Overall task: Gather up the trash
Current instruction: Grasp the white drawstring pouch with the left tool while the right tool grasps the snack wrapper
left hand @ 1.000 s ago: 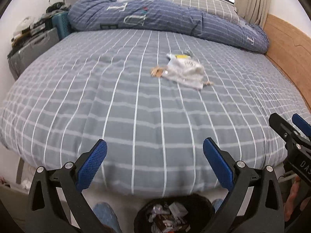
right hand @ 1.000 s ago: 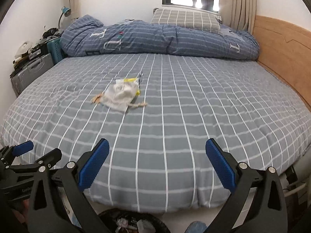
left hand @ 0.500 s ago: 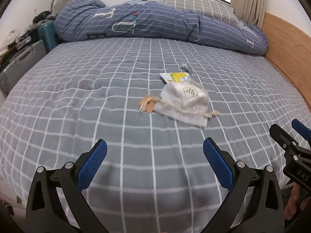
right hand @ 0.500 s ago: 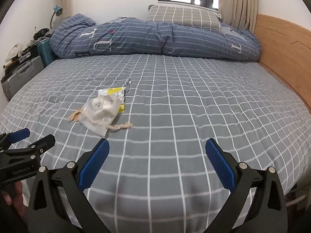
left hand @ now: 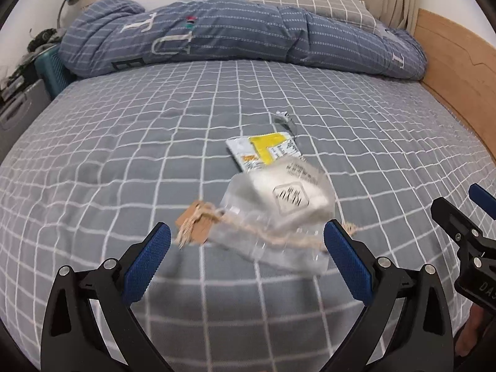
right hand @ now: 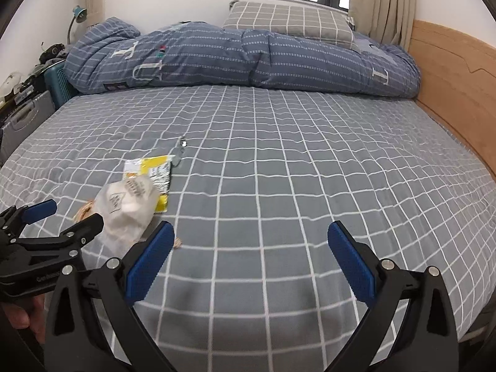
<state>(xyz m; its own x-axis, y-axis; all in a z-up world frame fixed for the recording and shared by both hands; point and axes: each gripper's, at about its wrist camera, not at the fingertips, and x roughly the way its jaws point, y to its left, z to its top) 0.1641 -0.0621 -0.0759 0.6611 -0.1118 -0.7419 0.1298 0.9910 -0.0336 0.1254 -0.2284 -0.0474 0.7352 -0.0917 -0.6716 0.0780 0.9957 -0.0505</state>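
Left wrist view showed two wrappers: a clear bag (left hand: pixel 279 214) and a yellow packet (left hand: pixel 266 150) on the bed (left hand: pixel 124 155); left tongs (left hand: pixel 246 254) and right tongs (right hand: pixel 251 255) gaped empty.

Large letters "T", "U" on duvet (left hand: pixel 217 34)

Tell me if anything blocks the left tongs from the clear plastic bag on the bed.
Nothing visible does. The left tongs are open, and the clear plastic bag lies right ahead on the bedsheet, with only bare sheet before it.
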